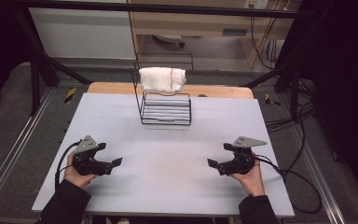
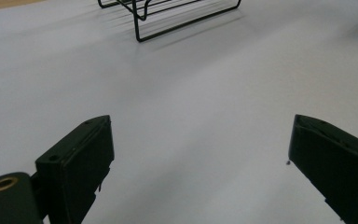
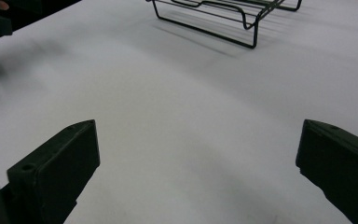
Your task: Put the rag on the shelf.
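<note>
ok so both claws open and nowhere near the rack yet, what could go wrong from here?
1. The white towel is draped over the top rail of the light black wire rack; tugging it could tip or drag the rack.
2. The rack stands near the table's far edge, so a push could slide it off.
3. The left claw and right claw converge on one small towel and could collide.

Near table: bare table (image 1: 168, 154) between the left gripper (image 1: 108, 157) and right gripper (image 1: 218, 157), both with jaws wide apart.
Ahead of the left gripper: bare surface up to the rack (image 2: 168, 14).
Ahead of the right gripper: the same, bare up to the rack (image 3: 223, 18).
Obstacle: wire rack (image 1: 165, 105) at the far middle, a white towel (image 1: 162, 79) draped over its top.
Beside the rack: bare table left and right.
Overhead: frame bars (image 1: 51, 65) slant down at the far corners.
</note>
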The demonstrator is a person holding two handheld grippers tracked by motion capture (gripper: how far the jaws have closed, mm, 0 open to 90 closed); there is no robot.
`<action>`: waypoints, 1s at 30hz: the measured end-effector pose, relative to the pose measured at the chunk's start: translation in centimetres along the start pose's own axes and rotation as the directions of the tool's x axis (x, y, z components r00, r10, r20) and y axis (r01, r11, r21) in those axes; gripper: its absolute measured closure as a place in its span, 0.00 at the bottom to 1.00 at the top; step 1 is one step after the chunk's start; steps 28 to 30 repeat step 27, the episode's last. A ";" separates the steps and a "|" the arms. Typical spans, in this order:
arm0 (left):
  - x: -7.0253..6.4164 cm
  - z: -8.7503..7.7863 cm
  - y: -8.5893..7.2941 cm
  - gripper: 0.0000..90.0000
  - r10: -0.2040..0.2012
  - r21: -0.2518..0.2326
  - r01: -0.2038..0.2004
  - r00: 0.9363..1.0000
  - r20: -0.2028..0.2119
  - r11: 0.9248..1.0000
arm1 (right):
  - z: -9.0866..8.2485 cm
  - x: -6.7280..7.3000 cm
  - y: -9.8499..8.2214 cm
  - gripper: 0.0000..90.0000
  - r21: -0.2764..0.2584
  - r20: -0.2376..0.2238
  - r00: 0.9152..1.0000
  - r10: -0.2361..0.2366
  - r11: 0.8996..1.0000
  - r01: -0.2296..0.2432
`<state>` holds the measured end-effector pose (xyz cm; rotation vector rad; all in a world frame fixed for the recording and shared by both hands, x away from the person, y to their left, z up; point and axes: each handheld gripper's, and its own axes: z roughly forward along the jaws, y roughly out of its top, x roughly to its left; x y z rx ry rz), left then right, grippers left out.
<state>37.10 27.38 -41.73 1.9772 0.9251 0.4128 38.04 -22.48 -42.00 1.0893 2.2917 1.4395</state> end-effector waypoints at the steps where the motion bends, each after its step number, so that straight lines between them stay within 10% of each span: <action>1: 0.0 0.0 -0.2 0.07 -0.001 -0.001 0.001 1.000 -0.001 1.000 | -0.1 -0.1 -0.3 0.00 0.003 0.000 1.000 -0.002 1.000 0.002; 30: 0.2 -0.1 -2.4 0.08 0.013 0.050 -0.013 1.000 0.004 0.999 | -2.0 -1.5 -3.5 0.00 0.033 0.015 1.000 0.017 0.999 -0.018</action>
